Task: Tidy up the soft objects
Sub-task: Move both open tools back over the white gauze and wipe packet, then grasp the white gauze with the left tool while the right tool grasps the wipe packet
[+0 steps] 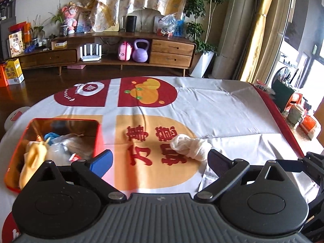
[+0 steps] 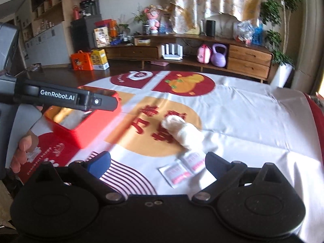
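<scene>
Printed tablecloth [image 1: 222, 109] under two hand-held grippers.
Left gripper [image 1: 160, 159] and right gripper [image 2: 158, 161] hover level, jaws spread, empty; white sock [image 1: 189, 145] centre, red box [image 1: 97, 133] lower left.

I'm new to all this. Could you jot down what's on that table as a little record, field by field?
Surface: white tablecloth with red and orange prints
Container: red rectangular tin box, open, already holding soft items, among them a yellow plush toy
Loose item: white rolled cloth bundle, lying on the cloth, outside the box
Also loose: two small white sachets, beside the bundle
Left gripper: open, empty
Right gripper: open, empty
</scene>
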The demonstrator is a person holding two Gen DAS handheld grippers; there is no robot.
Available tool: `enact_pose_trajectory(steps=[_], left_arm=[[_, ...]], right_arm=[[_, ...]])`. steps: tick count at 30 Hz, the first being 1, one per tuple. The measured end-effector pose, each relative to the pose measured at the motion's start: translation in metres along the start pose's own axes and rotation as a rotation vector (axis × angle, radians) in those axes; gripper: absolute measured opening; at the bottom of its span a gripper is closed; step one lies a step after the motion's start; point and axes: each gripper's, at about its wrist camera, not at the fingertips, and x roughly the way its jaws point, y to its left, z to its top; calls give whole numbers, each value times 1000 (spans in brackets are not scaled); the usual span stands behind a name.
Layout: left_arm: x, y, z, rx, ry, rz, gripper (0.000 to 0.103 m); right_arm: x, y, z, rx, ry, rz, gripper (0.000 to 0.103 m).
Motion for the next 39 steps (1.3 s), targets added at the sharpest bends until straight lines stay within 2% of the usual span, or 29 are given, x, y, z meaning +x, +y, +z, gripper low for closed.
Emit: enact_pose_trajectory(steps=[4, 7, 11, 19, 25, 30, 39], left_arm=[[21, -18, 4, 24, 36, -23, 100], [37, -26, 7, 28, 52, -69, 100], [58, -38, 13, 64, 61, -66, 100], [106, -53, 12, 100, 145, -94, 100], [136, -58, 15, 73, 203, -112, 101], [154, -64, 15, 86, 214, -114, 101], [184, -69, 14, 92, 254, -112, 101]], right_arm=[[9, -17, -8, 27, 17, -10, 99], [17, -27, -14, 38, 30, -1, 99], [32, -34, -19, 35, 48, 6, 97], [64, -48, -22, 60, 95, 9, 94], [82, -49, -21, 58, 117, 10, 92], [93, -47, -19, 58, 123, 25, 87], [113, -52, -23, 56, 157, 8, 85]])
